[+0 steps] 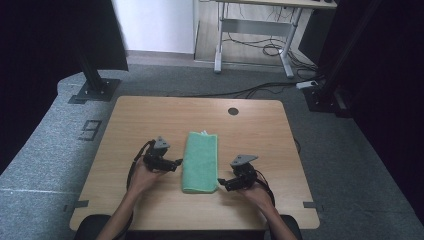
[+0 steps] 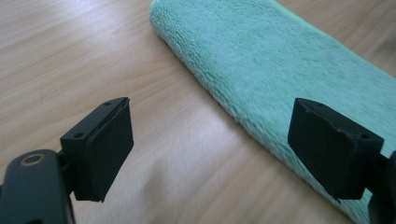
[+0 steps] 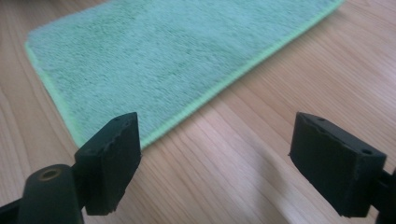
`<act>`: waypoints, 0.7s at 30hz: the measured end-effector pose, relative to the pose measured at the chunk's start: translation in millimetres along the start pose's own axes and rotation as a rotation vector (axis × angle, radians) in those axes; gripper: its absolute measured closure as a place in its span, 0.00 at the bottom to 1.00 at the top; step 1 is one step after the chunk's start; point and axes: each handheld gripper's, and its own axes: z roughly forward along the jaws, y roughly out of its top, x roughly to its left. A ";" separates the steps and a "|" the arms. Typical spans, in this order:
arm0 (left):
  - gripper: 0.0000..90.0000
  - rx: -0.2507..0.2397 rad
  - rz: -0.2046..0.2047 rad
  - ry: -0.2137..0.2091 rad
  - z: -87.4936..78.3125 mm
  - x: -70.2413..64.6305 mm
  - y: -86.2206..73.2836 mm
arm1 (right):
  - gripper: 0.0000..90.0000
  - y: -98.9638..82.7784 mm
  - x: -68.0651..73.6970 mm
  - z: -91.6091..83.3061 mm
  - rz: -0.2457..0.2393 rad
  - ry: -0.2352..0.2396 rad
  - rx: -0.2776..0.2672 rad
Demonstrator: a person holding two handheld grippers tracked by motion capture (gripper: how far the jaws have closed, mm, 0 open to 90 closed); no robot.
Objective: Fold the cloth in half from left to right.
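- Left gripper (image 1: 178, 163) is parked just beside the towel (image 1: 200, 161), pointing at its long folded edge, about mid-length.
- Its jaws are wide apart, nothing between them but bare table (image 1: 150, 120). In the left gripper view the towel (image 2: 285, 65) runs diagonally ahead, and one jaw sits over the fluffy edge without pressing it, as far as I can tell.
- Right gripper (image 1: 222, 181) is on the other side of the towel, down by the corner nearest me, tips just about at the towel's edge.
- Its jaws are spread too, with only wood grain in the gap. In the right gripper view the towel (image 3: 163, 56) lies ahead and off toward one jaw, that jaw sitting right at the stitched hem near the corner. Can't tell whether it actually touches.
- So from where I'm sitting the towel is between the two grippers, folded into a long narrow strip, lying flat on the table.
- One long edge is a rounded fold (left gripper's side), the other shows the lighter green hem (right gripper's side).
- A small white tag pokes out at the towel's far end, well away from both grippers.
- Both of my hands rest low near the table's front edge, cables trailing off the grippers.
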 end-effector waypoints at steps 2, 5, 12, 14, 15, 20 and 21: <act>0.15 0.000 -0.001 -0.003 -5.4 -1.3 -4.5 | 0.16 -2.0 -2.8 -3.6 0.006 -0.014 0.000; 0.15 0.013 0.009 -0.005 -11.4 -4.5 -11.6 | 0.15 -6.3 -7.9 -9.9 0.015 -0.031 0.004; 0.09 0.037 0.015 -0.018 -17.4 -7.5 -33.1 | 0.05 -20.8 -23.2 -17.5 0.059 -0.085 0.025; 0.07 0.043 0.016 -0.014 -17.5 -6.6 -37.3 | 0.02 -23.7 -26.9 -17.8 0.064 -0.104 0.030; 0.06 0.046 0.016 -0.009 -17.3 -6.1 -39.0 | 0.01 -25.0 -28.6 -17.8 0.067 -0.110 0.030; 0.00 0.087 0.029 0.023 -12.5 -3.3 -46.6 | 0.00 -32.5 -35.8 -18.5 0.076 -0.143 0.041; 0.00 0.094 0.031 0.029 -11.5 -3.0 -47.8 | 0.00 -34.1 -37.1 -18.6 0.081 -0.147 0.043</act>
